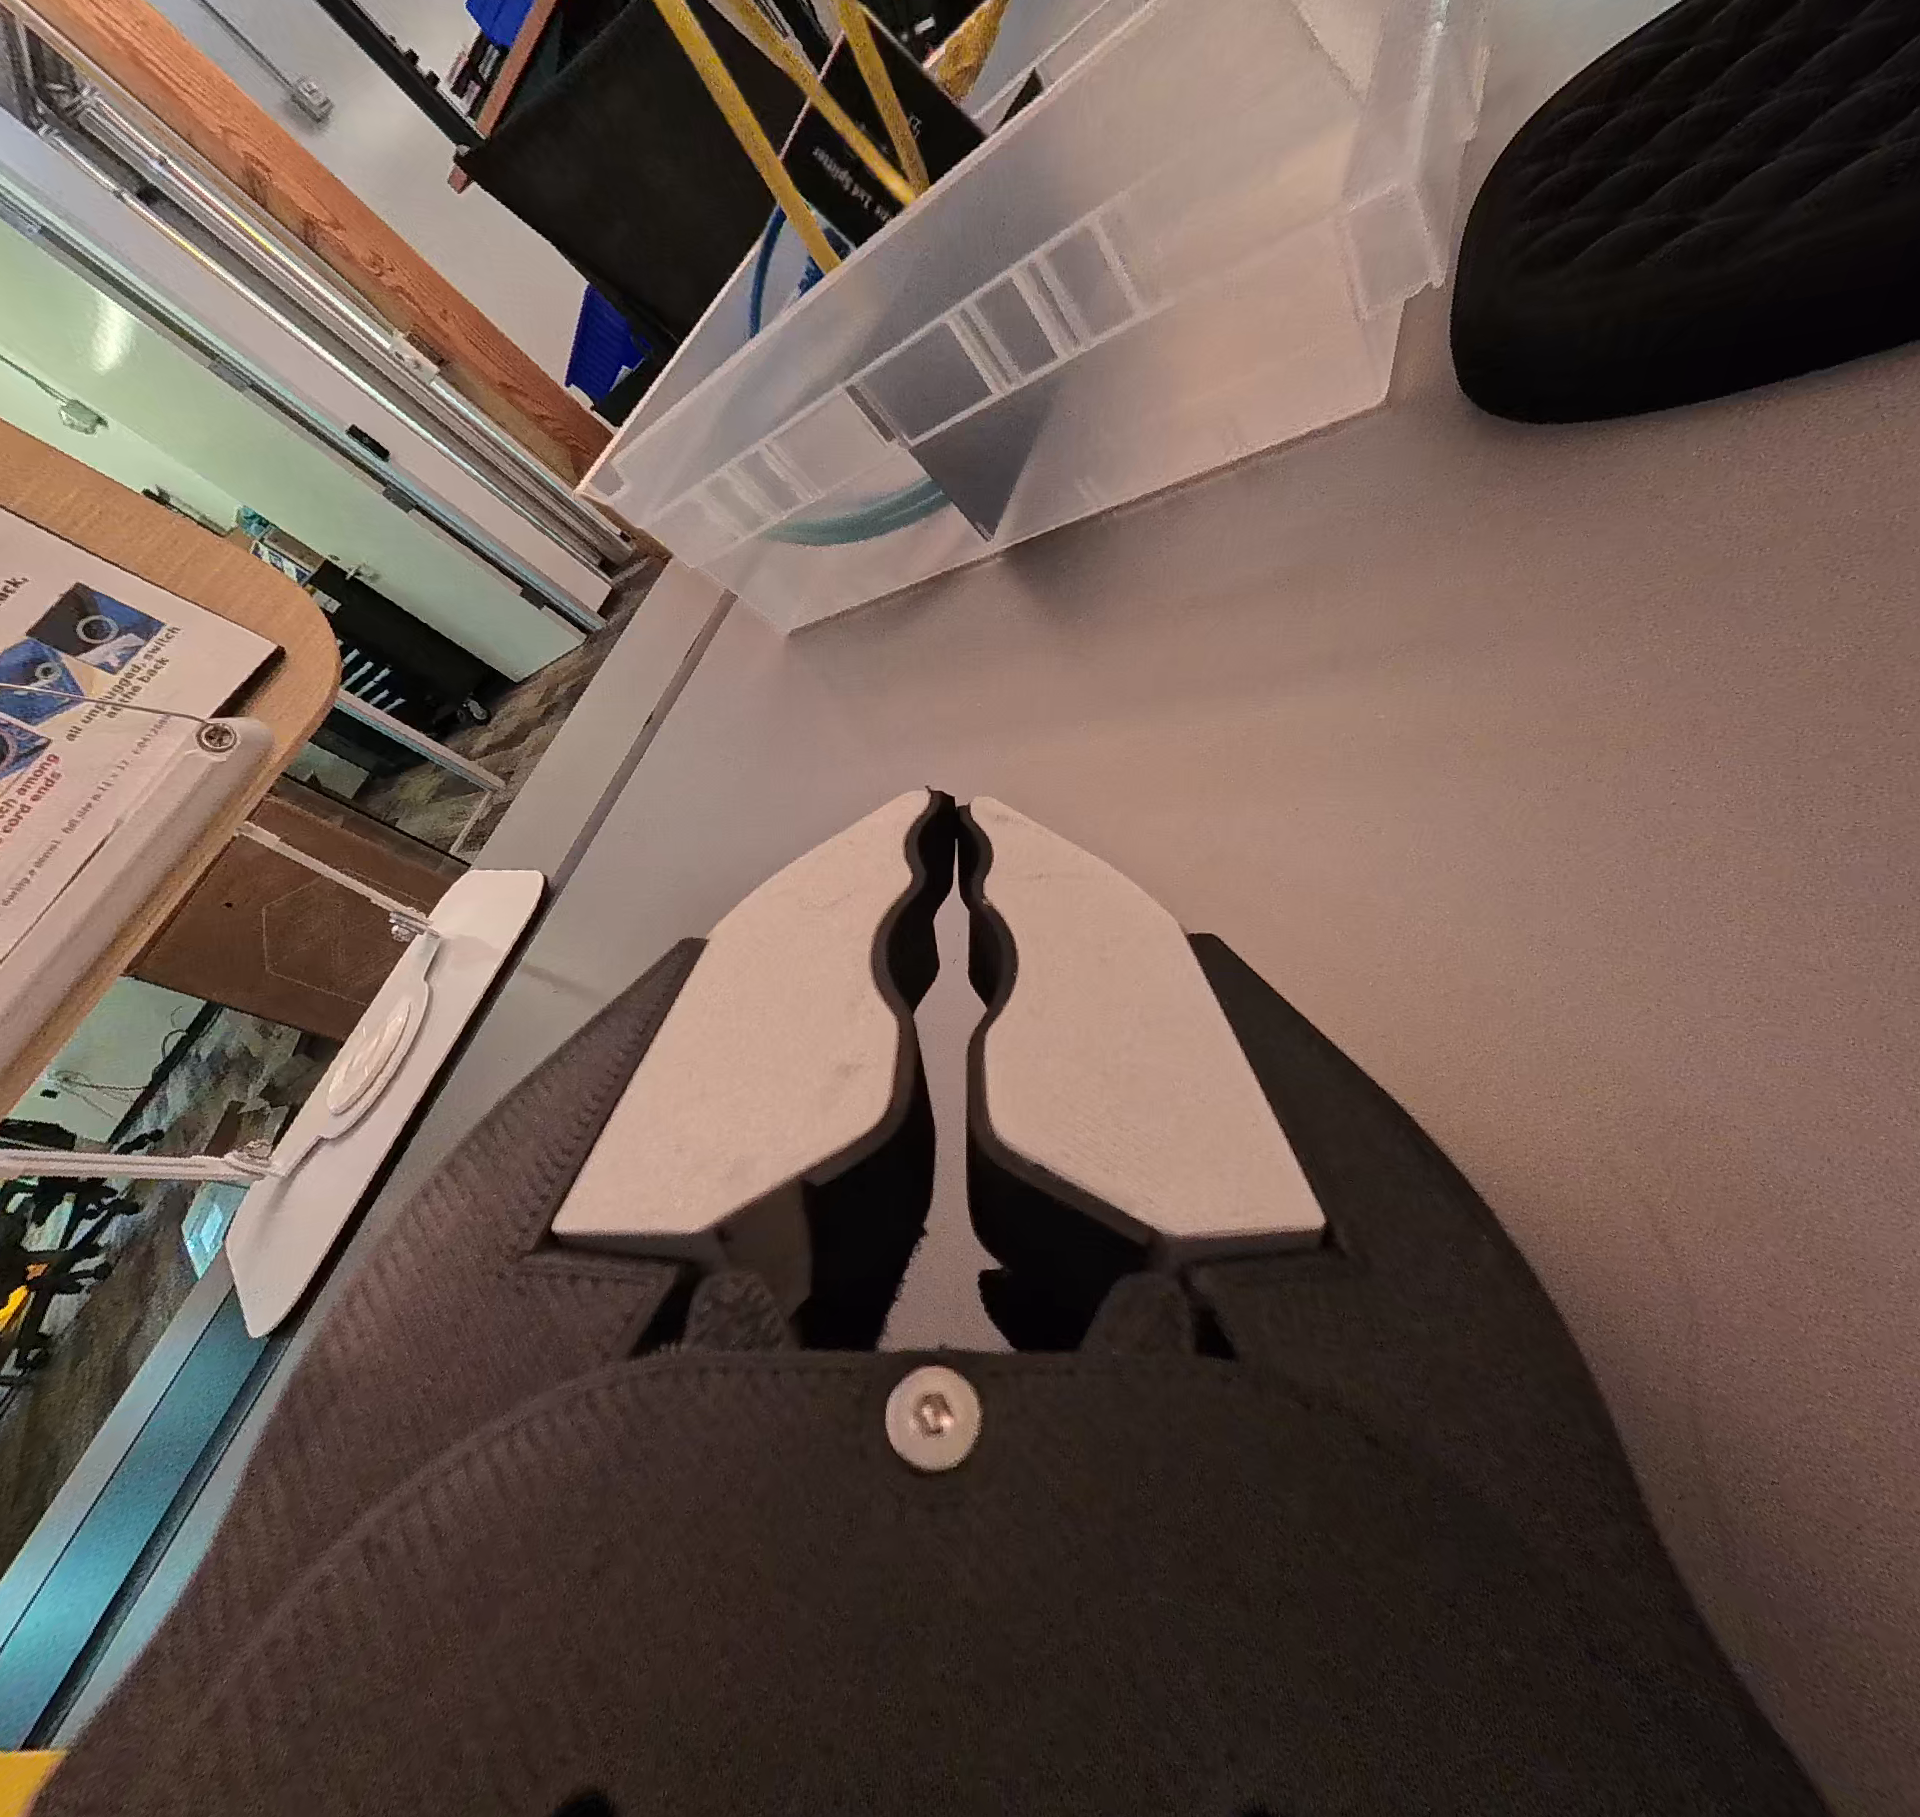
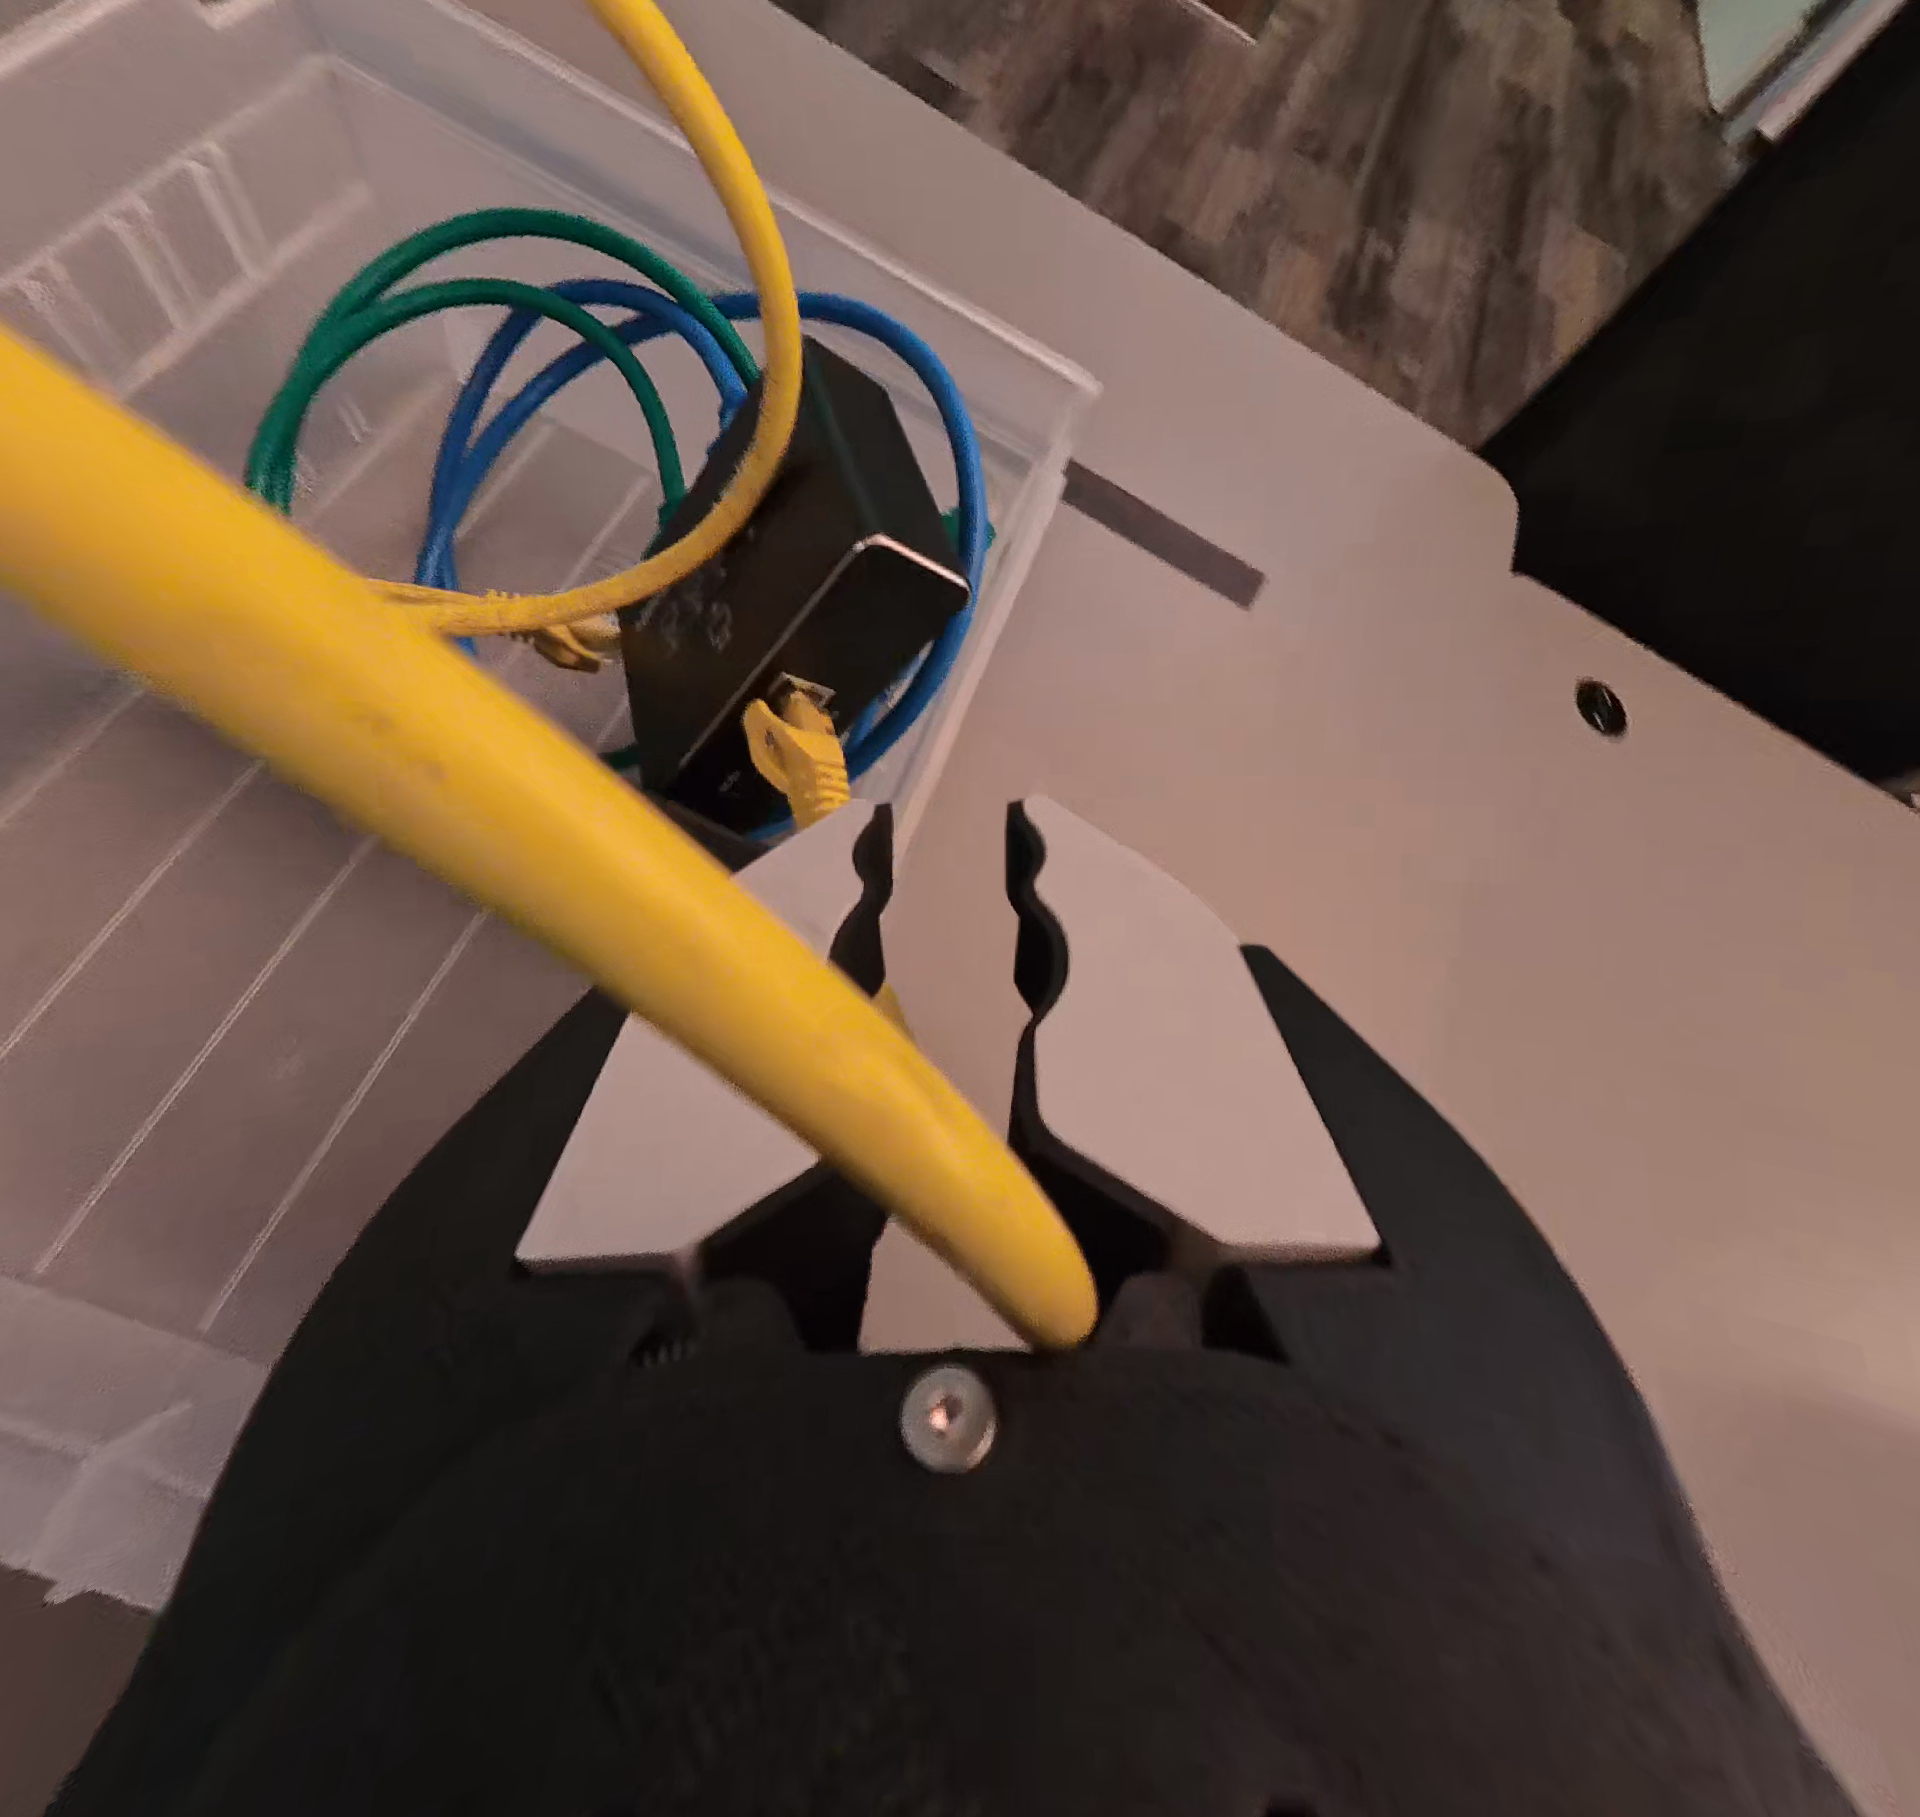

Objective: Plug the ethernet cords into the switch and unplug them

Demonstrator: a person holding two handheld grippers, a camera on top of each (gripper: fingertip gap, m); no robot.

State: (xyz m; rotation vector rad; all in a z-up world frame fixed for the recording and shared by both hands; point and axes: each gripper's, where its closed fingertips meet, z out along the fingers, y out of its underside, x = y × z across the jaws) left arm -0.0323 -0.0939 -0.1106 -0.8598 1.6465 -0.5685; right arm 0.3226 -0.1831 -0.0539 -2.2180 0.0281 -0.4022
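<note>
Left tongs [image 1: 954,811] closed together, empty, low over the grey table [image 1: 1455,832]. Right tongs [image 2: 948,817] apart, a yellow cord [image 2: 468,759] draped across them, ungripped. Black switch [image 2: 800,562] sits in the clear bin [image 2: 665,198], yellow plug [image 2: 798,744] in its port, among blue and green cords.

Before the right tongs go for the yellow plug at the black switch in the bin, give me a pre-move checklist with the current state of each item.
1. Right tongs open: ok.
2. Yellow plug in view at the small black switch box: ok.
3. Plug fully seated in its port: cannot tell.
4. Path clear: not ok, thick yellow ethernet cord crosses the left finger.
5. Left tongs shut, empty, away from the clear plastic bin: ok.
6. Switch braced against pulling: not ok, nothing holds it.
</note>
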